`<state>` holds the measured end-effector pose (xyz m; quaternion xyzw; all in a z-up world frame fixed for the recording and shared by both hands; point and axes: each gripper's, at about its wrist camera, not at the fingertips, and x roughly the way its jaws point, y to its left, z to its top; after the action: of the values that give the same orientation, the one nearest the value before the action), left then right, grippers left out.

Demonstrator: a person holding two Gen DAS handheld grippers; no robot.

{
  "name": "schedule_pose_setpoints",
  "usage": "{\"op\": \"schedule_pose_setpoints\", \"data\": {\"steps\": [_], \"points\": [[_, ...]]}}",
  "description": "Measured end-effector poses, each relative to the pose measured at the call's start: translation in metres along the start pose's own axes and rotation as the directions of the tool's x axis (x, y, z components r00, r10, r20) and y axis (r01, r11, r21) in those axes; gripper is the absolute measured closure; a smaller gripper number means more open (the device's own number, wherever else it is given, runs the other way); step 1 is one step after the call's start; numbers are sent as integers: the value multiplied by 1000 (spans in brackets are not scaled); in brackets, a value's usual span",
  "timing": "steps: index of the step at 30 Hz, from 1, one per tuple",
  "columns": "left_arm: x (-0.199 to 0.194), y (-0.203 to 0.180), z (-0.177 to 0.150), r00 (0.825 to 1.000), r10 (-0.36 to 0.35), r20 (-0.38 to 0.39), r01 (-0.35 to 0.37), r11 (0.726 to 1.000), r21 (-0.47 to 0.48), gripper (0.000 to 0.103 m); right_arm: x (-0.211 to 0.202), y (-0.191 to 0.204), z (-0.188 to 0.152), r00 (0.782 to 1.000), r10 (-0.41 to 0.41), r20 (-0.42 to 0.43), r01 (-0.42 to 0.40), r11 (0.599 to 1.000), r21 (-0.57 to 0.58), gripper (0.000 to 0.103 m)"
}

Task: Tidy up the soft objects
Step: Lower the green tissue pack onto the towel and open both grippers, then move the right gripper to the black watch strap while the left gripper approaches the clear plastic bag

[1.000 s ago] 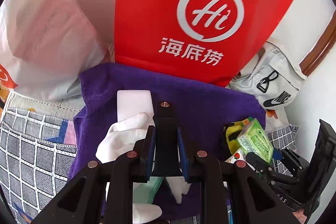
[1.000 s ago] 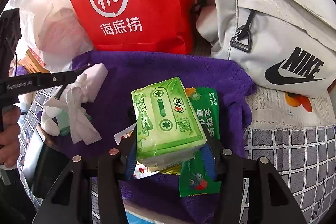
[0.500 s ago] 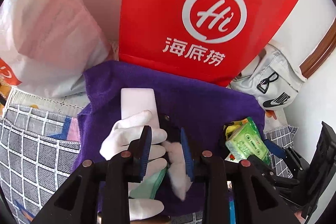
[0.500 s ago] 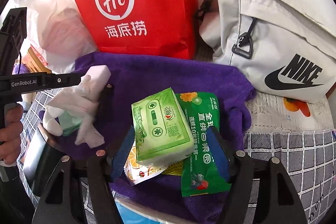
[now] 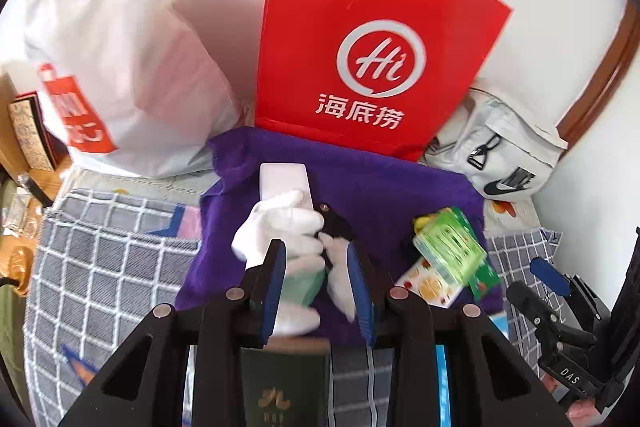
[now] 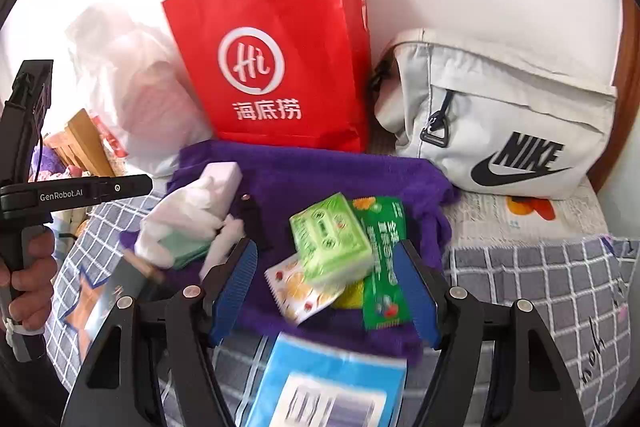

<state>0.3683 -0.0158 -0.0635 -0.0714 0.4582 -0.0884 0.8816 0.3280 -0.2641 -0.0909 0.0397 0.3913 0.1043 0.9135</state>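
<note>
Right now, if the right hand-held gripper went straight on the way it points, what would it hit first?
Probably the green tissue pack, which lies on other packets on the purple towel, between the open fingers of the right hand-held gripper. Depth is unclear.

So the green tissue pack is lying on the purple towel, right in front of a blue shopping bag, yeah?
Not quite: the shopping bag is red, not blue, as the right wrist view shows. The green tissue pack does lie on the purple towel in front of it.
</note>
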Motion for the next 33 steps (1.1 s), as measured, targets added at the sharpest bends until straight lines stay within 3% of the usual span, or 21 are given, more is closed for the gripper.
{"op": "schedule_pose_setpoints", "data": {"steps": [4, 7, 12, 14, 25, 28, 30, 33], "points": [[-37, -6, -16, 999, -7, 38, 6, 1000, 15, 71, -27, 10, -17, 1000, 19, -8, -19, 1000, -8, 33], [-60, -9, -30, 998, -3, 66, 1, 999, 32, 60, -51, 24, -38, 1000, 10, -6, -10, 1000, -23, 35], [-92, -6, -66, 996, 7, 94, -10, 999, 37, 60, -81, 43, -77, 1000, 25, -16, -26, 999, -31, 61], [-99, -3, -83, 996, 5, 88, -9, 999, 44, 60, -90, 52, -98, 999, 44, -30, -45, 998, -37, 62], [-93, 13, -161, 1000, 7, 17, -8, 1000, 16, 60, -108, 91, -185, 993, 67, -94, -76, 993, -92, 64], [-87, 16, -177, 1000, 7, -7, -6, 1000, 18, 60, -101, 96, -198, 992, 64, -112, -75, 992, -99, 68], [-83, 18, -187, 1000, 10, -20, -10, 1000, 24, 60, -92, 100, -207, 989, 60, -132, -74, 992, -103, 77], [-80, 23, -196, 999, 12, -33, -12, 1000, 20, 60, -80, 103, -214, 986, 55, -157, -73, 992, -106, 79]]}}
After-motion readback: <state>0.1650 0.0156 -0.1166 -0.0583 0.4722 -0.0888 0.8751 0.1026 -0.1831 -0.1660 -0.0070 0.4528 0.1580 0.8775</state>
